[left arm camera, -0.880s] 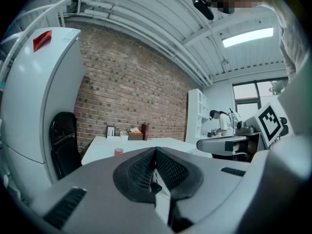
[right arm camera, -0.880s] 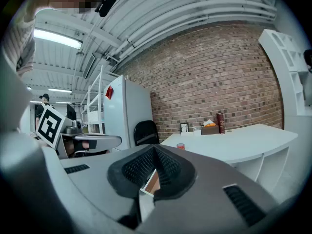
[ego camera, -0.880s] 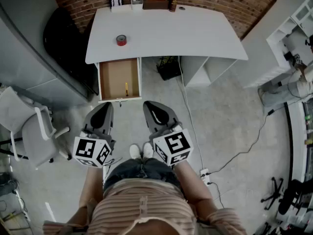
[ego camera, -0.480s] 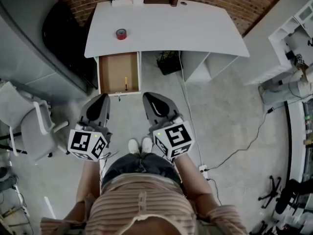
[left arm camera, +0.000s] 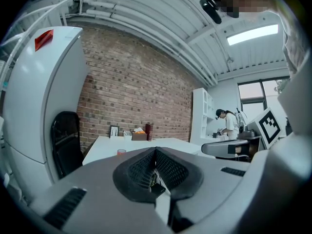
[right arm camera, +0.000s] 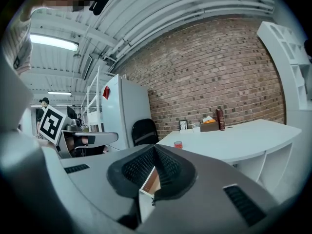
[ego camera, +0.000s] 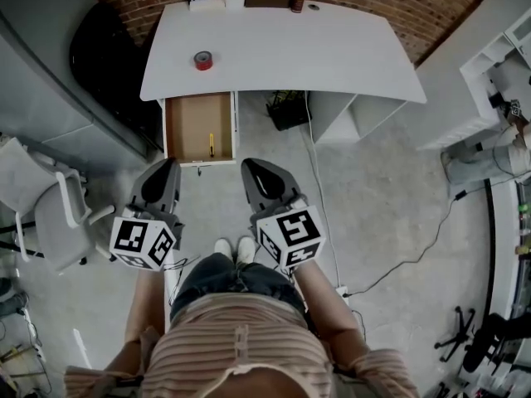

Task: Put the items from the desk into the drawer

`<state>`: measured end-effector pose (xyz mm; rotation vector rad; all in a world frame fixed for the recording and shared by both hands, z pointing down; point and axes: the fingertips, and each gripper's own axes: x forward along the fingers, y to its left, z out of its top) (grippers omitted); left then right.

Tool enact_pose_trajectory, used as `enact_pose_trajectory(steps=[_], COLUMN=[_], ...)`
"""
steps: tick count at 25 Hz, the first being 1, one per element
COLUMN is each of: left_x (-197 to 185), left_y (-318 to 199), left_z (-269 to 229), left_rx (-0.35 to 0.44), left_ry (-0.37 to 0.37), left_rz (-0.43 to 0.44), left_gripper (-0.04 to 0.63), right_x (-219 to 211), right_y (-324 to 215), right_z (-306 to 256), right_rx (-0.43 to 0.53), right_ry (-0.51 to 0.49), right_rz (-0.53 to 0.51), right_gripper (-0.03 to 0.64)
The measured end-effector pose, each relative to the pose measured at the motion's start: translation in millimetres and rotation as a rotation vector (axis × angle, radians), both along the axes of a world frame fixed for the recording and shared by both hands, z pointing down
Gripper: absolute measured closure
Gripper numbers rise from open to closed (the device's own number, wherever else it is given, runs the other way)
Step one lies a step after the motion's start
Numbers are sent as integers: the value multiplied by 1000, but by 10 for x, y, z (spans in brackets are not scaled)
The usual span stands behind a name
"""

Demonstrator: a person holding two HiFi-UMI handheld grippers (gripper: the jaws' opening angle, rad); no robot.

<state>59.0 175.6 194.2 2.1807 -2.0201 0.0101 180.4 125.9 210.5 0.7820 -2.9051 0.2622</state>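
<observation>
Both grippers wait level, well short of the drawer point(ego camera: 187, 123) and carrying nothing. The left gripper point(ego camera: 163, 177) has its fingers point(left arm camera: 141, 169) pressed together, and the right gripper point(ego camera: 259, 177) has its own meeting at the tips. The drawer stands pulled out from under the bench point(ego camera: 315, 52), apparently ready for loading, and holds one thin yellow item point(ego camera: 211, 144). The red tape point(ego camera: 203, 60) lies on the bench just behind the drawer.
</observation>
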Motion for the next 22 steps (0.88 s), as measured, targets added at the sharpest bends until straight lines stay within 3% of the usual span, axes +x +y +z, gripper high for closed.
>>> enact_pose_trajectory(steps=[13, 22], left_x=[-57, -365], left_y=[-351, -709], left_z=[-57, 75], left_rx=[0, -24], left_ry=[-17, -15], left_rz=[-31, -37], left_gripper=[586, 586], right_x=[-26, -319], right_y=[-397, -718], right_z=[-71, 83], right_rx=[6, -15], right_ry=[-4, 33], right_rz=[6, 0], right_gripper=[600, 600])
